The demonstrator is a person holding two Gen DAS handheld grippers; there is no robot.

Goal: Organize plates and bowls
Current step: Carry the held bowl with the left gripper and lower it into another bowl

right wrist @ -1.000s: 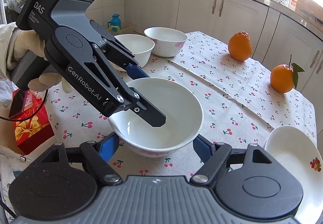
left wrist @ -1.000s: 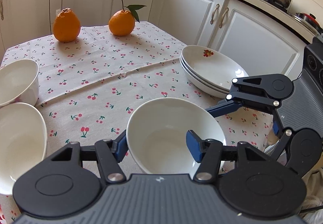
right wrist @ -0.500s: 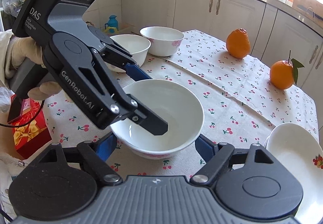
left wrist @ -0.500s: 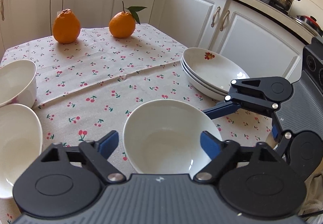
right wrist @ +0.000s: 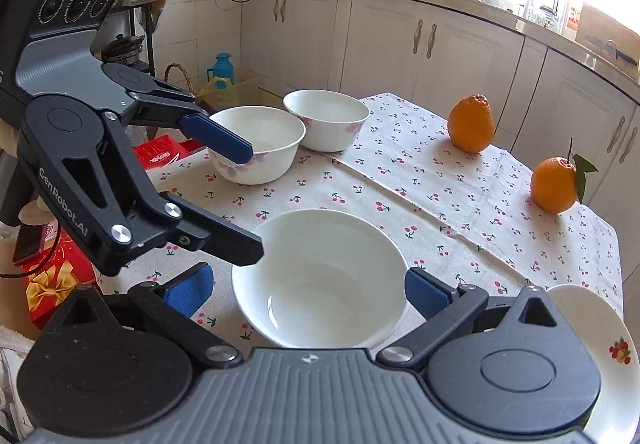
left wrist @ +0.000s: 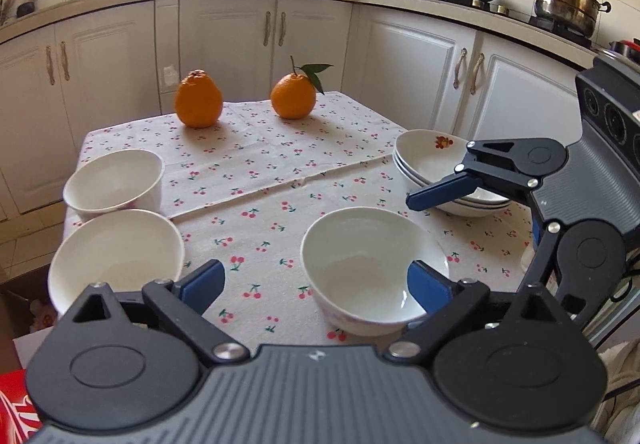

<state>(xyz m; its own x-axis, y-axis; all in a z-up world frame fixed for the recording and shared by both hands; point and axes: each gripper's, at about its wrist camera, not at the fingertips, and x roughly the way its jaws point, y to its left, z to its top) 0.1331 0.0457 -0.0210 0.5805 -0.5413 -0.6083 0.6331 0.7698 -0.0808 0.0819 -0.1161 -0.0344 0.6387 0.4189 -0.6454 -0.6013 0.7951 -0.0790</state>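
Observation:
A white bowl (left wrist: pixel 374 272) (right wrist: pixel 320 280) stands on the cherry-print tablecloth (left wrist: pixel 280 172), near its front edge. My left gripper (left wrist: pixel 316 286) is opening. Its right pad hangs over the bowl's right rim, the left pad is well clear, and neither presses on it. My right gripper (right wrist: pixel 307 291) is also opening, with the bowl between its pads and not gripped. In the right wrist view the left gripper (right wrist: pixel 253 204) hangs above and left of the bowl. Two more white bowls (left wrist: pixel 116 180) (left wrist: pixel 116 256) sit at the left edge. A stack of plates (left wrist: pixel 436 164) (right wrist: pixel 612 356) is at the right.
Two oranges (left wrist: pixel 199 100) (left wrist: pixel 293 96) rest at the far end of the table. White cabinets and a counter with a wok and a pot run behind. A red box (right wrist: pixel 52 284) lies on the floor past the table's left edge.
Both grippers opened their jaws and let go of the bowl, which stays on the cloth. The left gripper drew back, upward and to the left. The right one barely moved.

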